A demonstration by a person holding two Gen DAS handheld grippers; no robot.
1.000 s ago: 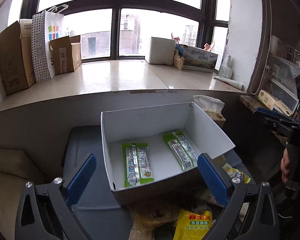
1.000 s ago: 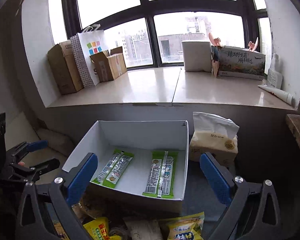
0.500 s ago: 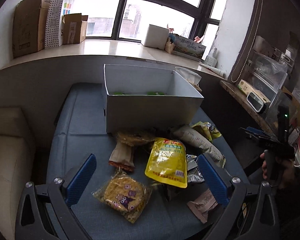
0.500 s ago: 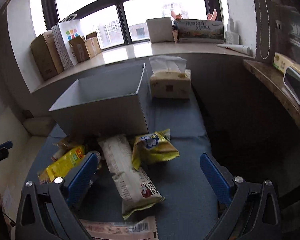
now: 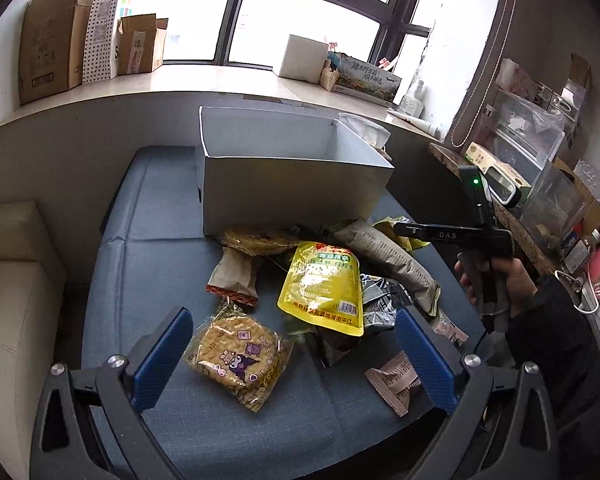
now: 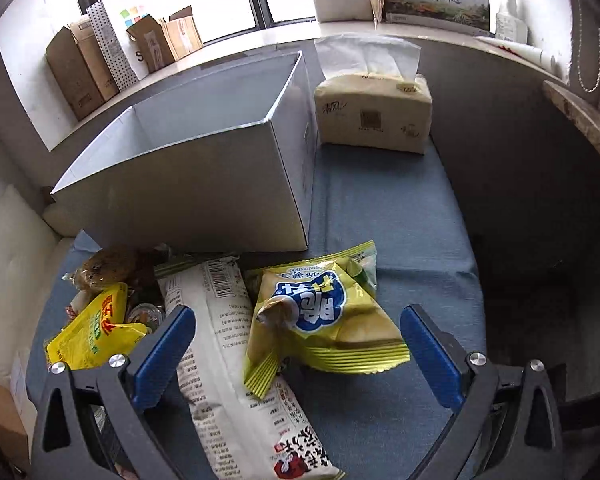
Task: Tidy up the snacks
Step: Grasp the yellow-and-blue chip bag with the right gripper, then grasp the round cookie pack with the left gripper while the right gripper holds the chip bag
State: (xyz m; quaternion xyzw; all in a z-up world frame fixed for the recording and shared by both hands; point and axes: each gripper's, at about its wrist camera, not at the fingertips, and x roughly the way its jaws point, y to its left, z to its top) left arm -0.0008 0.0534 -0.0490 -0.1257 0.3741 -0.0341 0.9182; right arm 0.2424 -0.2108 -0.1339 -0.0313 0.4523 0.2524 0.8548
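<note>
The left tool (image 5: 294,354) hangs with its blue fingers spread wide and holding nothing, above a clear pack of round biscuits (image 5: 238,356) on a blue cushion (image 5: 140,272). The right tool (image 6: 298,344) is likewise spread and empty, over a yellow-green chip bag (image 6: 320,316) and a long white newsprint-patterned pack (image 6: 228,344).

The landmark is a white box (image 5: 288,188). All loose snacks are heaped just in front of it, including a yellow pouch (image 5: 322,286) on the middle of the pile. To the box's right stands a tissue pack (image 6: 374,114).

Only the left view shows the biscuits, a brown wrapper (image 5: 394,380) and the right hand (image 5: 500,280) gripping its handle. Only the right view shows the tissue pack whole.
</note>
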